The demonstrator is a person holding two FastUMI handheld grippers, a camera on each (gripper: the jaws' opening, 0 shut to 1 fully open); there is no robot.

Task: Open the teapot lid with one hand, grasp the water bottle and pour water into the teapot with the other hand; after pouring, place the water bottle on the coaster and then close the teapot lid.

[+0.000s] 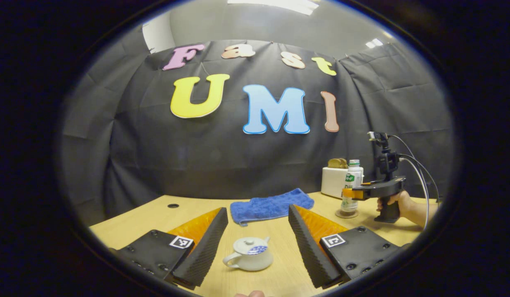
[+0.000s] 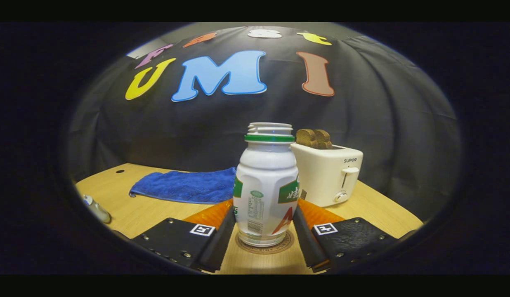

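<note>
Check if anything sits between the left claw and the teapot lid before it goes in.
Nothing visible does. In the left gripper view the left claw is open, and the teapot stands on bare table between its fingers with the lid still on. The blue towel lies farther back.

Black cloth wall [image 1: 156, 156] behind wooden table [image 1: 135, 214] (ceiling light [image 1: 279, 5] overhead)

Coaster [image 2: 265, 246] mostly hidden under water bottle [image 2: 265, 185]; teapot [image 2: 97, 210] cut off at edge.
</note>
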